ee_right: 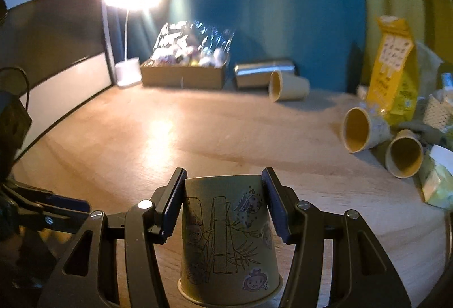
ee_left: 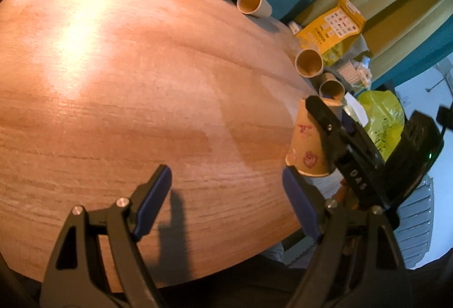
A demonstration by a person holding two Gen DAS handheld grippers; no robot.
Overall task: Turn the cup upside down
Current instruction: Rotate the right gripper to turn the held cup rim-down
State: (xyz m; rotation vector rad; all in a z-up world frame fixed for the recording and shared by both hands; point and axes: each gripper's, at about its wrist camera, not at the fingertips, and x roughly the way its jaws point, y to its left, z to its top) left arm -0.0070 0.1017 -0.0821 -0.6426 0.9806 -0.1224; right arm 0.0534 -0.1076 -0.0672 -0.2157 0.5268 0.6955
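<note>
Warm lamplight pools on the wooden desk (ee_right: 119,138) before a teal wall, where the paper cup (ee_right: 229,243), printed with bamboo and cartoon faces, sits upside down at the bottom centre of the right wrist view, rim on the desk and base up, clenched between the pads of the right gripper (ee_right: 223,203). Only this view shows the lit white lamp (ee_right: 128,71) and cardboard box (ee_right: 184,76) at upper left. The left wrist view shows the left gripper (ee_left: 226,200) spread wide and empty at its bottom edge, with the cup (ee_left: 304,144) at right.
</note>
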